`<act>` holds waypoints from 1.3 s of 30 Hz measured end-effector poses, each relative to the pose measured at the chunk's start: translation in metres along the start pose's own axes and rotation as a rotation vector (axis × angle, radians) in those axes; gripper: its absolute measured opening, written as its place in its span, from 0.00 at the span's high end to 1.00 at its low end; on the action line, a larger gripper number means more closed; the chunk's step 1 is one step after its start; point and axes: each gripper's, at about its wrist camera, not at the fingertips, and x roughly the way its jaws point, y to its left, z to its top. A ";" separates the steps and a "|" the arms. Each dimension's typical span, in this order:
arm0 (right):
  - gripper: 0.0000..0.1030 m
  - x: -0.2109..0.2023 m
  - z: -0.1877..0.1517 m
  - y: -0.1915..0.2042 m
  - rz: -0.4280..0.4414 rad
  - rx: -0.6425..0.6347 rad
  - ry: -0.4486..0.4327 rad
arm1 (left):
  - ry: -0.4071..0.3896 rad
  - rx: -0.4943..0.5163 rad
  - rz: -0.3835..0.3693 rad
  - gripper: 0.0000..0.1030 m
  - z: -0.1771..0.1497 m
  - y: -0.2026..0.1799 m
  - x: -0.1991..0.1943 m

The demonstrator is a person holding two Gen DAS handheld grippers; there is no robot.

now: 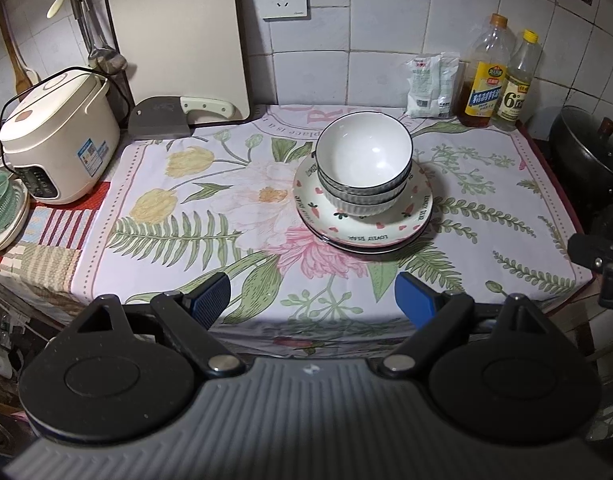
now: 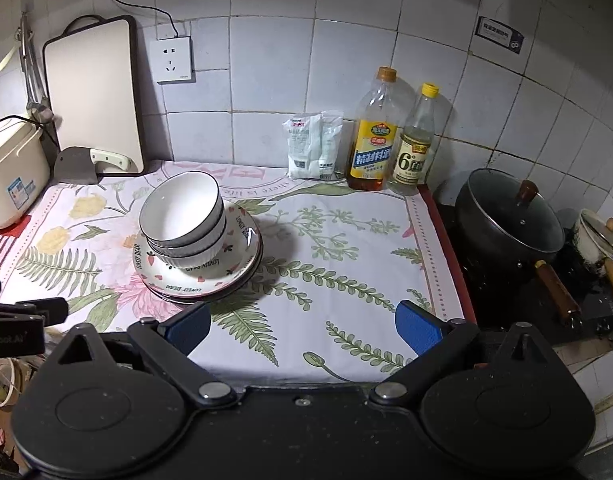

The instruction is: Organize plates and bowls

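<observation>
Floral cloth (image 1: 210, 240): bowls (image 1: 364, 160) stacked on plates (image 1: 362, 232) (well beyond both hand-held grippers (image 1: 312, 300) (image 2: 302, 328)), jaws spread, empty.

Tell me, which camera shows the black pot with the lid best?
The right wrist view: the whole pot, its glass lid and wooden handle all show. The left wrist view catches only part of the pot at the right edge.

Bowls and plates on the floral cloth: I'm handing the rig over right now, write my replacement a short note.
Left gripper: open, empty, short of the stack.
Right gripper: open, empty, also clear.
Three nested white ribbed bowls with dark rims sit on the stacked white plates with pink hearts, mid-cloth.
Done: everything appears gathered into one pile.
Left: possibly nothing; check whether the pile must move elsewhere.
</observation>
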 end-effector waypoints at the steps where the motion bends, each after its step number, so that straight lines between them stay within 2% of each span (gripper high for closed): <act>1: 0.03 0.001 0.000 0.001 -0.004 -0.002 0.004 | 0.000 0.000 0.004 0.13 0.000 0.001 0.000; 9: 0.03 0.004 -0.001 0.000 -0.002 0.030 0.004 | -0.010 0.033 0.023 0.13 -0.003 -0.003 0.003; 20: 0.03 0.001 -0.001 0.007 0.000 0.039 -0.006 | -0.022 0.020 0.010 0.13 -0.004 0.003 0.007; 28: 0.03 0.003 -0.002 0.010 0.002 0.051 -0.008 | -0.034 0.034 0.030 0.13 -0.004 0.002 0.006; 39: 0.03 0.006 -0.004 0.008 0.011 0.047 0.010 | -0.042 0.008 0.009 0.13 -0.003 -0.002 0.007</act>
